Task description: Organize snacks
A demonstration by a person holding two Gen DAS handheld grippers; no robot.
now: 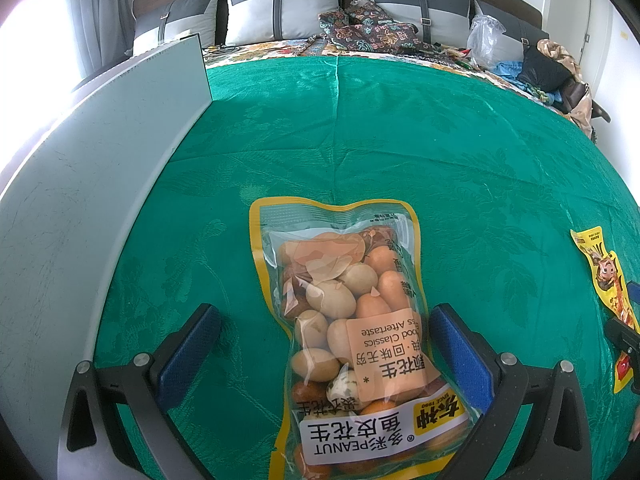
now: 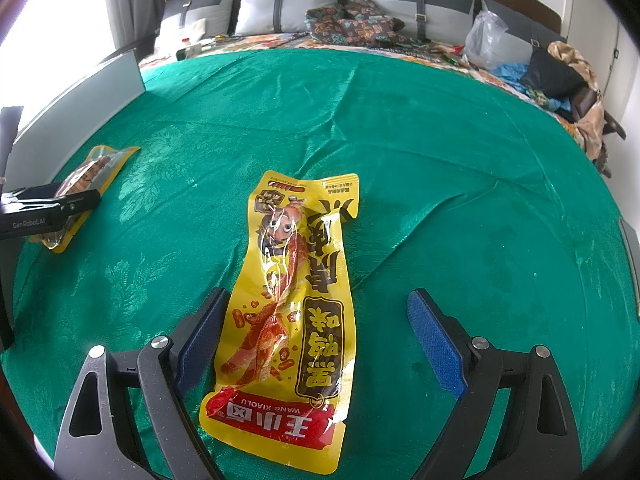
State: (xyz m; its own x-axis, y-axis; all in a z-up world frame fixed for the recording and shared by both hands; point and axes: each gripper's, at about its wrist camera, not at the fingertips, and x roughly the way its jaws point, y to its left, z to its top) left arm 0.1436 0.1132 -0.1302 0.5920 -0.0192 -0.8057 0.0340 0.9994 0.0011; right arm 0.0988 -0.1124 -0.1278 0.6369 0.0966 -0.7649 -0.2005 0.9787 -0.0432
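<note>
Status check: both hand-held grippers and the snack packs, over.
Left hand-held gripper open, straddling peanut bag. Right hand-held gripper open around yellow snack pouch. Both packs flat on green cloth. Nothing blocking.

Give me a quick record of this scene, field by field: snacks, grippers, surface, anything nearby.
surface: green cloth
peanut bag: flat on cloth, between the left gripper fingers
yellow pouch: flat on cloth, between the right gripper fingers
left gripper: open, not closed on bag
right gripper: open, not closed on pouch
grey board: upright, at cloth's left edge
background: pillows
</note>
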